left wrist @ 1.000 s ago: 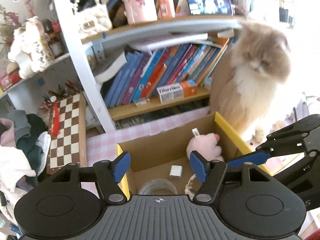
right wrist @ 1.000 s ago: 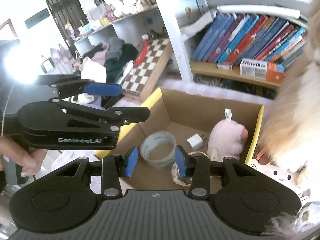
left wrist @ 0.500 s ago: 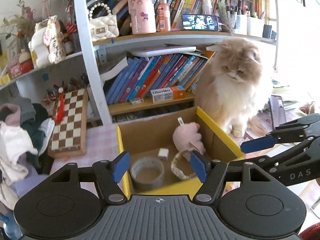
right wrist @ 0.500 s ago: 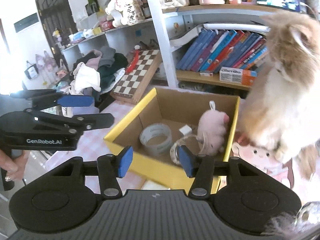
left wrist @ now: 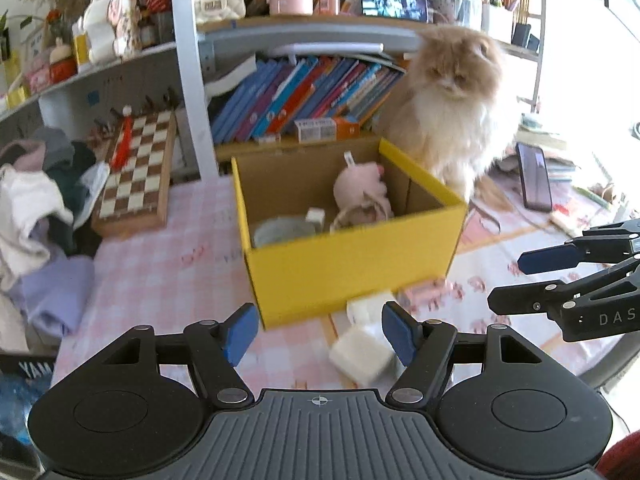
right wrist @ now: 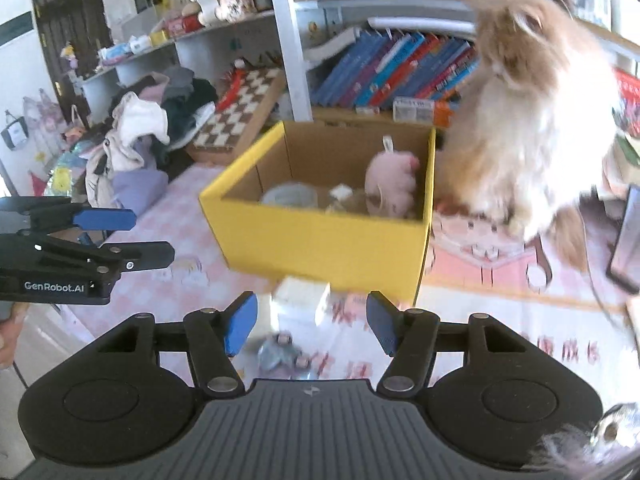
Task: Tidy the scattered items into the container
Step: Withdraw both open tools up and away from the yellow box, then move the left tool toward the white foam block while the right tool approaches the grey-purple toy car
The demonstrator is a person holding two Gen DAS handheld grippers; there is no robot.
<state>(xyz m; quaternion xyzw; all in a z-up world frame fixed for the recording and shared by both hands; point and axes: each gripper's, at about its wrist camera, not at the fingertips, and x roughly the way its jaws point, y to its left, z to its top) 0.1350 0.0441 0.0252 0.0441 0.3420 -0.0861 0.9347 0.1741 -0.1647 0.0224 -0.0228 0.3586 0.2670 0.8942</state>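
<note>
left wrist view: the left gripper (left wrist: 320,334) has its jaws released with nothing between the pads. just beyond them, on the pink checked counter (left wrist: 168,268), lie two small white blocks (left wrist: 362,354), one against the near wall of the yellow box (left wrist: 352,264) and one nearer the camera, close to the right pad. they are blurred, so i cannot tell what they are; they look light, stiff and smooth-sided, so a grip across two flat opposite faces should hold, with care that they do not squirt out. a pale pink strip-like thing (left wrist: 426,294) lies by the box's near right corner. inside the box sit a pink plush toy (left wrist: 360,190), a tape roll (left wrist: 280,230) and a small white cube (left wrist: 315,214). a fluffy cat (left wrist: 452,108) sits at the far right corner of the box. the right gripper (left wrist: 532,280) shows at the right edge.

right wrist view: the right gripper (right wrist: 308,324) is empty, its jaws opening. between and beyond the pads lies a small bluish-grey thing with little knobs (right wrist: 282,354), blurred; it looks light and irregular, probably best pinched across its middle. a white block (right wrist: 302,300) sits just past it, close against the box (right wrist: 320,240). the plush (right wrist: 390,186) looks soft and light. the left gripper (right wrist: 104,236) hangs at the left, over the counter's edge. the cat (right wrist: 532,128) is close beside the box, which could get in the way.
</note>
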